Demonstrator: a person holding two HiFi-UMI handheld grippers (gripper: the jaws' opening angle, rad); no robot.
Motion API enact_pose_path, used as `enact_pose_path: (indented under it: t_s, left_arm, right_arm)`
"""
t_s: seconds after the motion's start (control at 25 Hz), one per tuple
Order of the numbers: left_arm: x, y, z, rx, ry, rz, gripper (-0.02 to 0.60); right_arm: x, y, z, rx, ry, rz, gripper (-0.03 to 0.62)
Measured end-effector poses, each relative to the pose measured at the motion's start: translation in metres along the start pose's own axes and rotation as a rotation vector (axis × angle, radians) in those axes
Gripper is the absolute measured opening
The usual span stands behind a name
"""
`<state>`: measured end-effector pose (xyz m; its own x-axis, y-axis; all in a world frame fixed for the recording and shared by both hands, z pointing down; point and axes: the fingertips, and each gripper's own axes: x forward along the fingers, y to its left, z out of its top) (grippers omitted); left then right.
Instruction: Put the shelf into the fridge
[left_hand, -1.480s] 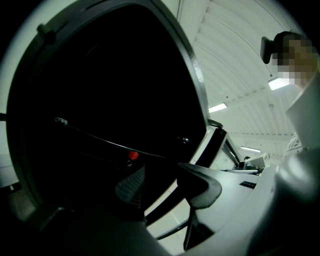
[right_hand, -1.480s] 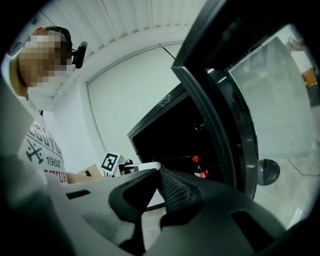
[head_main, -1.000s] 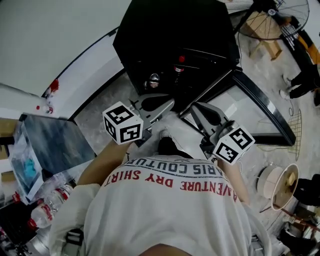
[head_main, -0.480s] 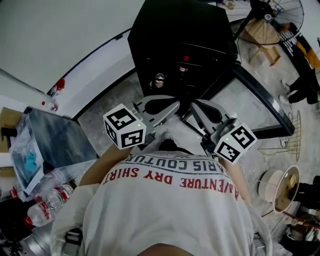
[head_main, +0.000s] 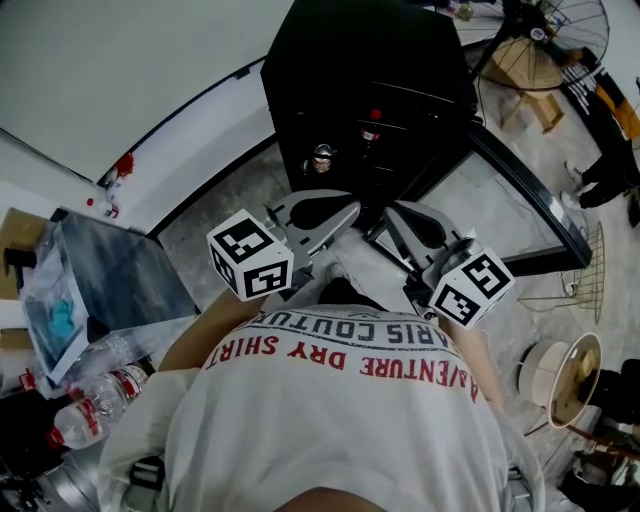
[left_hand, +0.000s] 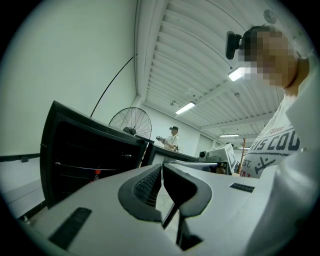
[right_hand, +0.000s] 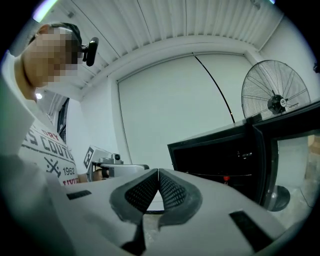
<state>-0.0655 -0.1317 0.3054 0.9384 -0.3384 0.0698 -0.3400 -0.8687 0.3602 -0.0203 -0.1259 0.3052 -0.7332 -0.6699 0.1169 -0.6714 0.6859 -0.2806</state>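
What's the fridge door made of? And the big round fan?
The fridge door looks like clear glass in a glossy black frame, since the pale floor seems to show through it. The fan looks like thin metal wire around the blades, though it might be painted plastic.

The person's white shirt (head_main: 340, 365) carries the only legible print: upside down in the head view, a dark line reads "RIS COUTU", its ends cut off, and beneath it in the picture red letters read "DRY SHIRT" and "AVENTURE". The right gripper view shows "COUT" and the number "1962" on the same shirt, and the left gripper view shows "COU" and "ST.". The red labels on the water bottles (head_main: 95, 405) are too small to read.
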Motion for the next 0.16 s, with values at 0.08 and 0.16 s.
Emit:
enact_pose_path:
  t_s: [0.08,0.16]
  left_arm:
    - [0.0018,-0.0017,-0.0005,0.006,0.002,-0.001,0.035]
    - [0.0034,-0.0032,-0.0014,0.018,0.009,-0.001,0.037]
  right_arm:
    - [-0.0002,-0.0029,-0.0018,0.009,0.001,-0.001,0.025]
    - [-0.0003,-0.0058,-0.0032,0.018,-0.001,-0.002,0.025]
